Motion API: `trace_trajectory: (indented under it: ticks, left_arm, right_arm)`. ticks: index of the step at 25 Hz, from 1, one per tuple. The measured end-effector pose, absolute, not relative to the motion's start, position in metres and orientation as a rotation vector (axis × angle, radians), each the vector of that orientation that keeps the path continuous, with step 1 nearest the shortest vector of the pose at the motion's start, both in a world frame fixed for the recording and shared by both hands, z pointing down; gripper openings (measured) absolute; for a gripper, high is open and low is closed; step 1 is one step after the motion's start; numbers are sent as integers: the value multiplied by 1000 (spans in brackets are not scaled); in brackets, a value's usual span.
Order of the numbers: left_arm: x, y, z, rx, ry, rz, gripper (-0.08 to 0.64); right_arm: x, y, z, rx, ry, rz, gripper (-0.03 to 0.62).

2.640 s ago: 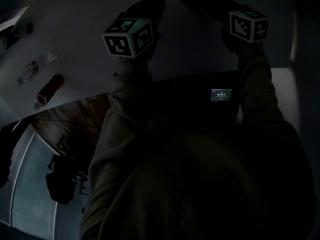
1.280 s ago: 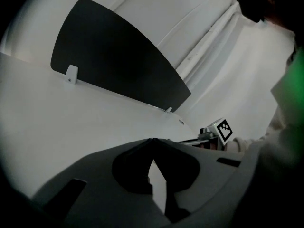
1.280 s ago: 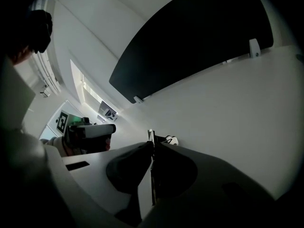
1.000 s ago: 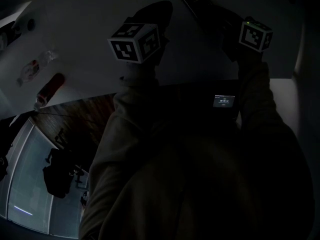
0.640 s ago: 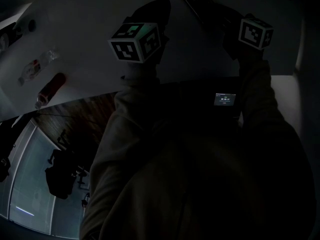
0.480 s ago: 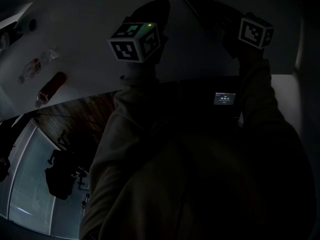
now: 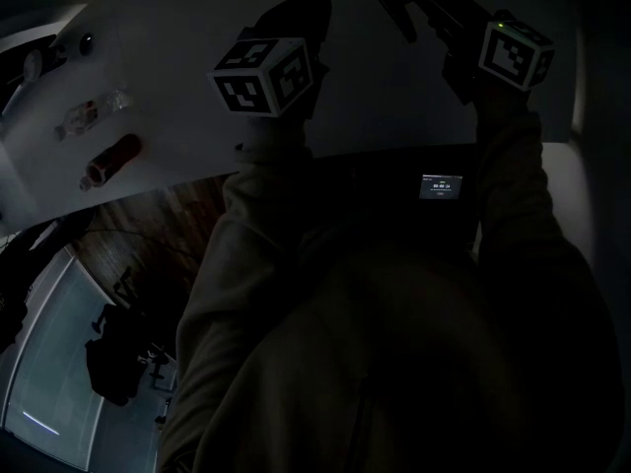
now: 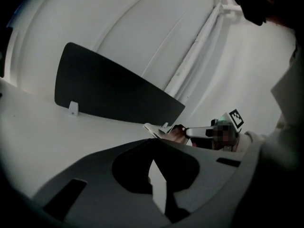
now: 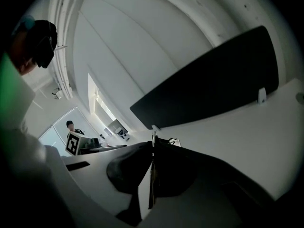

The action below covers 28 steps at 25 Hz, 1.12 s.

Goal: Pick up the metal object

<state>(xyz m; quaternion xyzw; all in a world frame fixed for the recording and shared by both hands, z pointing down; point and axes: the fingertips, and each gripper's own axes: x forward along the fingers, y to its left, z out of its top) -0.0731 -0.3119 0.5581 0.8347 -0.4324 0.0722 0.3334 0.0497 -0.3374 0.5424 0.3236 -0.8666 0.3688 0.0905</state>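
Both arms stretched forward over the white table (image 7: 177,57); my left gripper (image 8: 154,142) is pressed together, nothing between; my right gripper (image 9: 152,146) pinches the metal object (image 9: 151,184), a thin flat strip (seen edge-on) projecting past the tips.

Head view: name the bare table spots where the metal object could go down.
Bare: the table between the red container and the left gripper, and between that and the right gripper gripping the metal object. Crowded: the left end, with clear bottle and red container.
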Motion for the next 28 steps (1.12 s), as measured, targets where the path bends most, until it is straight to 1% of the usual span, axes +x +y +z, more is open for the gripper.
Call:
trace_trajectory:
  ticks: [6,10,16,22,28]
  left_arm:
    - [-81,-311,498,2264,-1169,153,5]
    - [-73,-309,448,2359,-1175,158,5]
    - [-100,-326,372,2442,-1271,43,5]
    - [-78,-313,331,2552,-1223,47,5]
    - [-81,-324,274,2642,-1241,-8,5]
  right_arm:
    - [44,-337,483,987,-2653,989,35]
    - [40,-338,425,988,-2728,899,35]
    - [27,-336,357,1011,-2794,749,35]
    - [28,-334,309,1042,-2878,637,35]
    - [33,-334,249,1075,-2941,509,35]
